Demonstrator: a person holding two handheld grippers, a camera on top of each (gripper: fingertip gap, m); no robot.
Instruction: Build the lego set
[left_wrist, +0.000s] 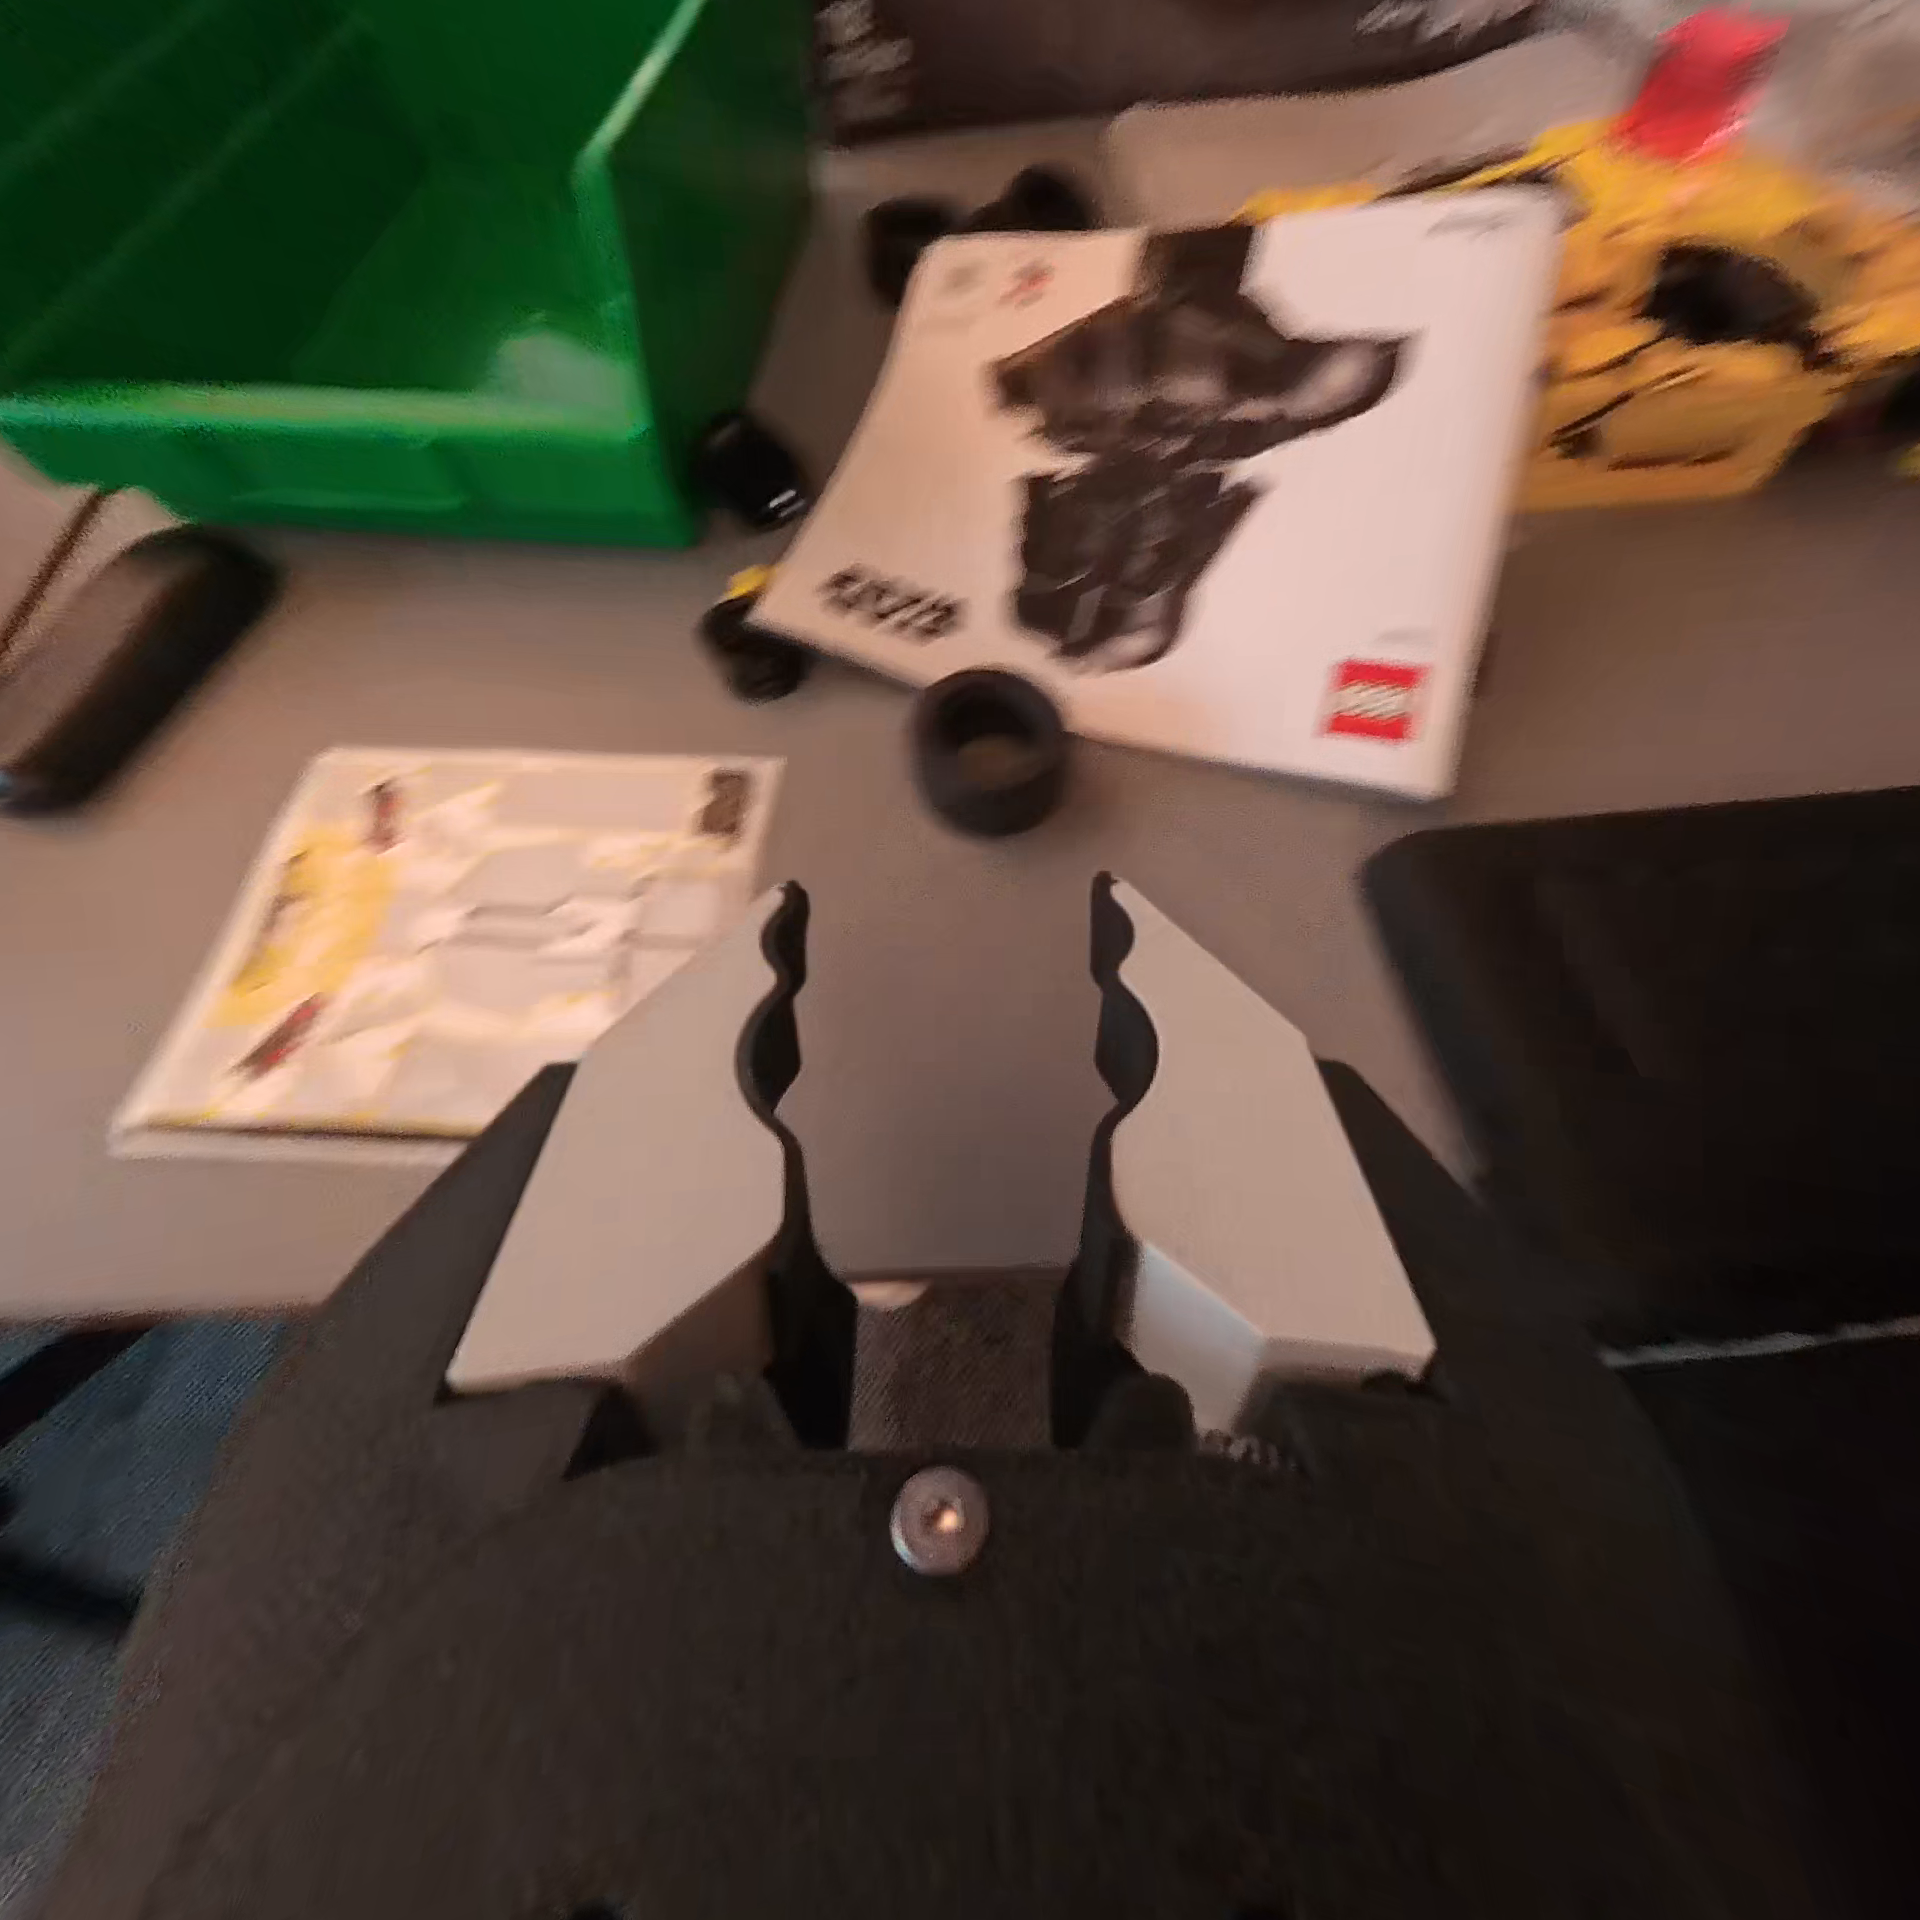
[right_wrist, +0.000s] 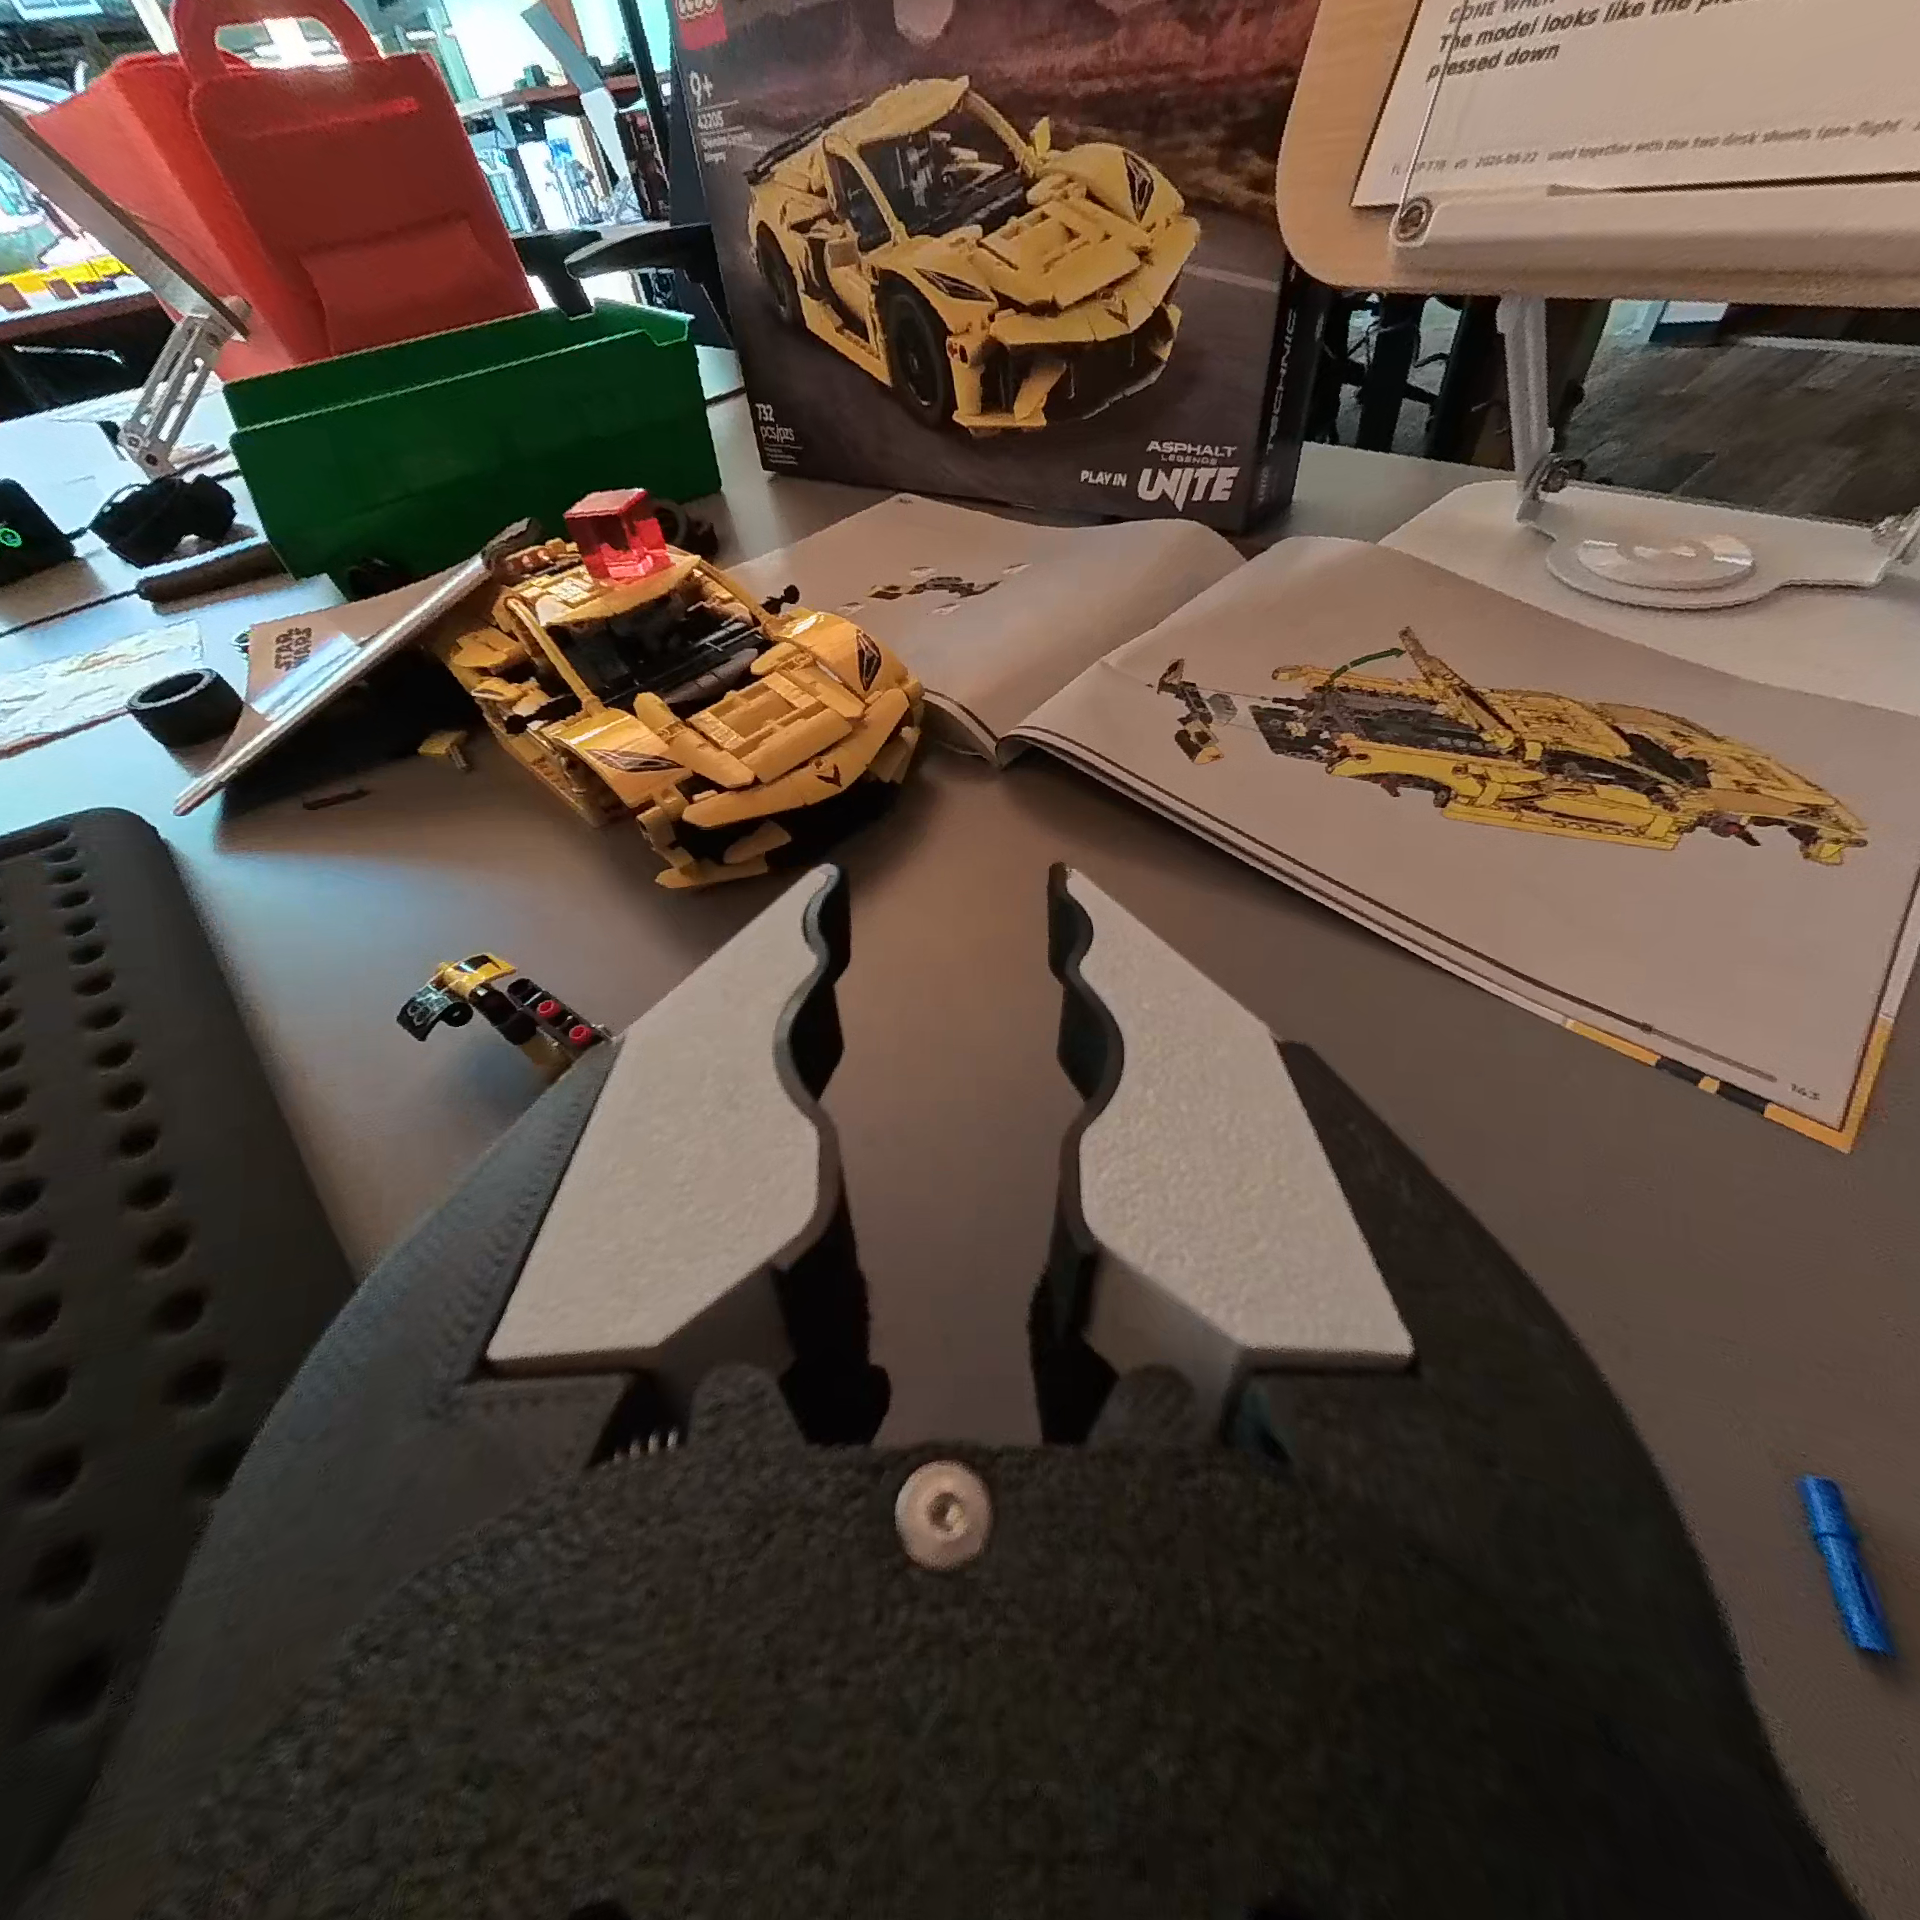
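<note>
A yellow lego car (right_wrist: 675, 717) stands on the grey table with a red clear block (right_wrist: 621, 540) on its roof; it shows blurred at the far right of the left wrist view (left_wrist: 1704, 312). My right gripper (right_wrist: 948, 883) is open and empty, just short of the car's nose. A small yellow-black sub-assembly (right_wrist: 499, 1003) lies left of it. My left gripper (left_wrist: 948, 904) is open and empty above the table, just short of a loose black tyre (left_wrist: 987, 753). An open instruction book (right_wrist: 1403, 748) lies to the right.
A green bin (left_wrist: 343, 281) stands at the back left, the set's box (right_wrist: 997, 260) behind the car. A closed booklet (left_wrist: 1174, 488) and a sticker sheet (left_wrist: 447, 945) lie flat. More black tyres (left_wrist: 748, 473) lie near the bin. A black perforated object (right_wrist: 114, 1143) is at the left, a blue pin (right_wrist: 1844, 1574) at the right. My hands' fingertips stand some 50 cm from each other. My right gripper's tips are some 15 cm from the blue pin (right_wrist: 1844, 1574).
</note>
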